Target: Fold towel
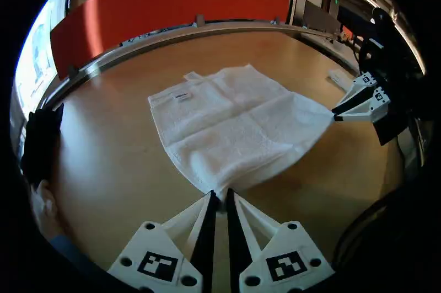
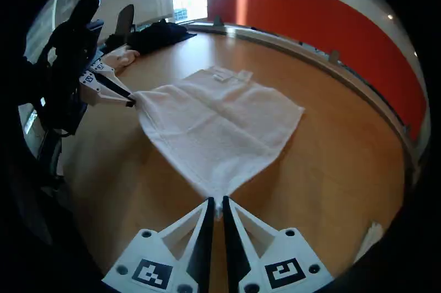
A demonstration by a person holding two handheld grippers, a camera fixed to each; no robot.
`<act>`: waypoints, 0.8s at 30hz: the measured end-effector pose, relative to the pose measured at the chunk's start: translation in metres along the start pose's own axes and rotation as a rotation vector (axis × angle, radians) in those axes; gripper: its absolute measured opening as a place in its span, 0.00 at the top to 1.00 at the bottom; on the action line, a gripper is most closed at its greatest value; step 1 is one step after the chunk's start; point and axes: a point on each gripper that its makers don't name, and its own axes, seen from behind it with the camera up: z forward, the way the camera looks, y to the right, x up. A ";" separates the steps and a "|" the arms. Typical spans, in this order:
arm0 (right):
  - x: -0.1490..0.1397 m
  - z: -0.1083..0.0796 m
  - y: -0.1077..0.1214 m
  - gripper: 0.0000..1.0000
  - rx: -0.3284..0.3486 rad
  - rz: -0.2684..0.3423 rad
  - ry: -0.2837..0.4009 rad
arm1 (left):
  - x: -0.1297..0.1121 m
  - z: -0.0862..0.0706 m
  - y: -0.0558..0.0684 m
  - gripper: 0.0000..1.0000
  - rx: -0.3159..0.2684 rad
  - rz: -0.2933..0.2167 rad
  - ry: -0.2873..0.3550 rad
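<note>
A white towel (image 1: pixel 231 122) lies spread on the wooden table (image 1: pixel 110 149), with its label side at the far edge. My left gripper (image 1: pixel 220 200) is shut on the towel's near corner, lifting it slightly. In the left gripper view the right gripper (image 1: pixel 335 115) pinches the towel's right corner. In the right gripper view, my right gripper (image 2: pixel 217 204) is shut on a corner of the towel (image 2: pixel 215 122), and the left gripper (image 2: pixel 131 100) holds the neighbouring corner at the left. The edge between the two held corners is raised off the table (image 2: pixel 331 160).
A red partition (image 1: pixel 165 6) runs along the table's far side behind a metal rail. Dark clothing (image 2: pixel 157 36) and a pale cloth (image 2: pixel 124 57) lie at the table's end near the window. A small white item (image 1: pixel 339 78) rests at the right.
</note>
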 end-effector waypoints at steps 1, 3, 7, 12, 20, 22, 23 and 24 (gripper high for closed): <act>0.003 -0.003 0.000 0.89 0.000 -0.001 0.005 | 0.002 -0.003 0.000 0.87 -0.001 -0.004 0.000; 0.010 -0.008 -0.001 0.89 -0.001 -0.002 0.015 | 0.005 -0.008 0.001 0.87 -0.002 -0.011 0.000; 0.023 -0.021 -0.003 0.89 -0.004 0.000 0.038 | 0.010 -0.021 0.004 0.87 -0.006 -0.025 -0.007; 0.035 -0.038 -0.008 0.89 -0.004 0.001 0.058 | 0.014 -0.036 0.010 0.87 -0.017 -0.045 -0.020; 0.051 -0.069 -0.019 0.89 0.002 -0.012 0.081 | 0.019 -0.064 0.021 0.87 -0.035 -0.063 -0.046; 0.053 -0.075 -0.021 0.89 0.002 -0.017 0.081 | 0.019 -0.071 0.024 0.87 -0.042 -0.061 -0.057; 0.054 -0.078 -0.022 0.89 0.002 -0.020 0.082 | 0.019 -0.074 0.026 0.87 -0.045 -0.060 -0.062; 0.054 -0.080 -0.022 0.89 0.003 -0.022 0.082 | 0.018 -0.076 0.028 0.87 -0.047 -0.060 -0.066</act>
